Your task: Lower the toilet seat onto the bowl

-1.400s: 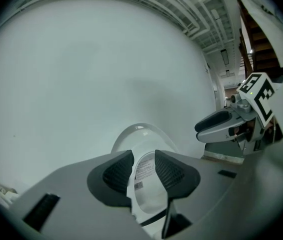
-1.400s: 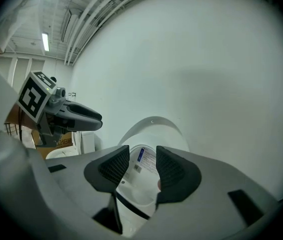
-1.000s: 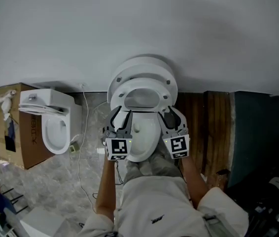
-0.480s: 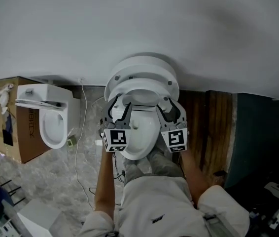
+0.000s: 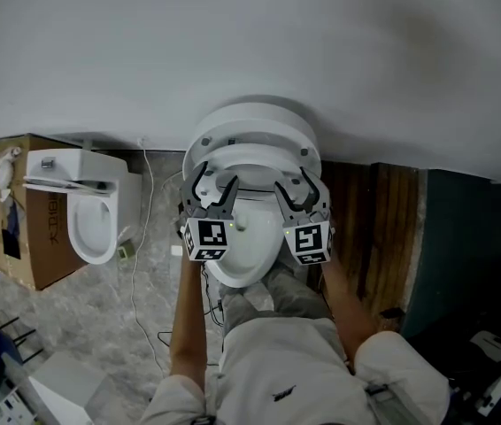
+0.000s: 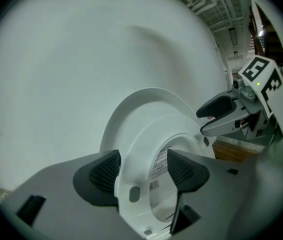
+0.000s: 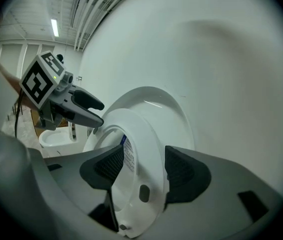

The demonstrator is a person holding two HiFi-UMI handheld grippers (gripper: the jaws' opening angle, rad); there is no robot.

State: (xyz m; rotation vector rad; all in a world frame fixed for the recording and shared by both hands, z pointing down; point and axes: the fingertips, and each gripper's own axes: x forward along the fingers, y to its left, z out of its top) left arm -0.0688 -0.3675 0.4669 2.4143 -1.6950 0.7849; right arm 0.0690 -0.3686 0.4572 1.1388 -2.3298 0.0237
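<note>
A white toilet stands against the wall, its bowl (image 5: 240, 248) below my grippers. The lid (image 5: 249, 118) leans on the wall and the seat ring (image 5: 252, 152) stands raised just in front of it. My left gripper (image 5: 212, 190) straddles the ring's left side and my right gripper (image 5: 296, 187) its right side. In the left gripper view the seat rim (image 6: 134, 170) runs between the opening jaws of that gripper (image 6: 141, 170), with a gap at the pads. The right gripper (image 7: 141, 166) likewise has the rim (image 7: 142, 149) between its opening jaws.
A second white toilet (image 5: 91, 215) sits at the left beside a cardboard box (image 5: 20, 237). A thin cable (image 5: 144, 237) trails over the grey stone floor. Brown wood planks (image 5: 370, 228) lie to the right. The person's legs (image 5: 277, 352) stand close before the bowl.
Both grippers have moved up from the bowl's sides to the raised seat ring, and their jaws have spread wider. The seat still stands raised.
</note>
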